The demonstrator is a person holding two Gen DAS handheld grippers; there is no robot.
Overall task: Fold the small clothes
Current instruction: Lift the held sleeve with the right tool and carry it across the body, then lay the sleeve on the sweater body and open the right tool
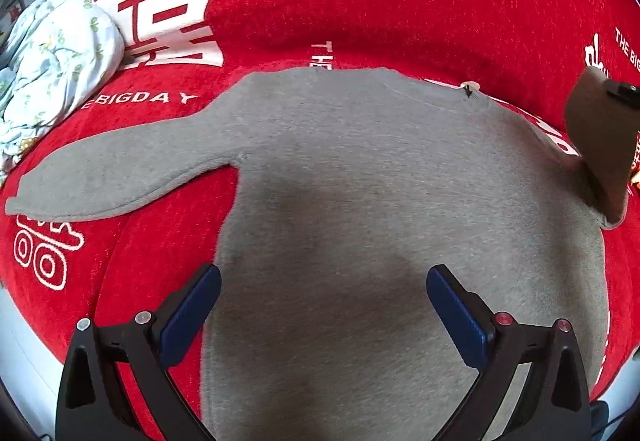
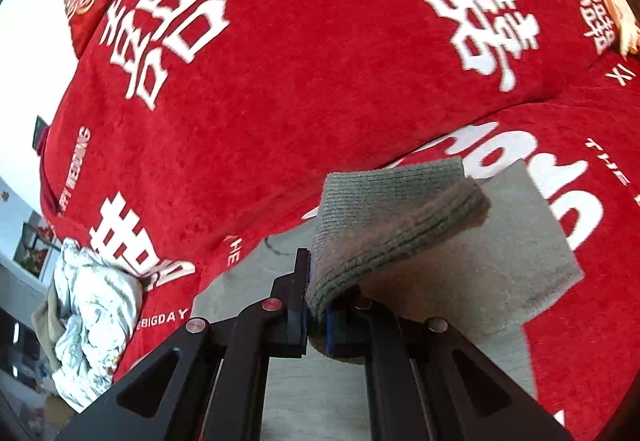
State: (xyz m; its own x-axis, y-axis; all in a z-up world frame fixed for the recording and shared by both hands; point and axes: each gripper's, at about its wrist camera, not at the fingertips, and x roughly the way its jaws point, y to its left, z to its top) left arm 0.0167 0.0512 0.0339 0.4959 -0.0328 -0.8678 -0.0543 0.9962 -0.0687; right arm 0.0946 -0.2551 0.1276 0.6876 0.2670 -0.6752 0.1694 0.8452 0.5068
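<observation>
- On a red plush blanket (image 1: pixel 360 1) with white lettering, a grey knitted sweater (image 1: pixel 360 181) lies flat.
- Left claw (image 1: pixel 323 315) gapes wide above it.
- At 3 o'clock, right claw (image 2: pixel 316 315) pinches its ribbed cuff (image 2: pixel 384 217).

Both fisheye views are bright and evenly lit. A soft, broad shadow darkens the flat grey knitted sweater (image 1: pixel 360 181) between the left gripper's (image 1: pixel 323 305) dark fingers; the raised sleeve end in the left view sits in shade. Straight lines bow strongly toward the black corners. The red plush cover with white lettering (image 2: pixel 304 53) looks slightly smeared — perhaps motion blur — and daylight whitens that view's left edge.
</observation>
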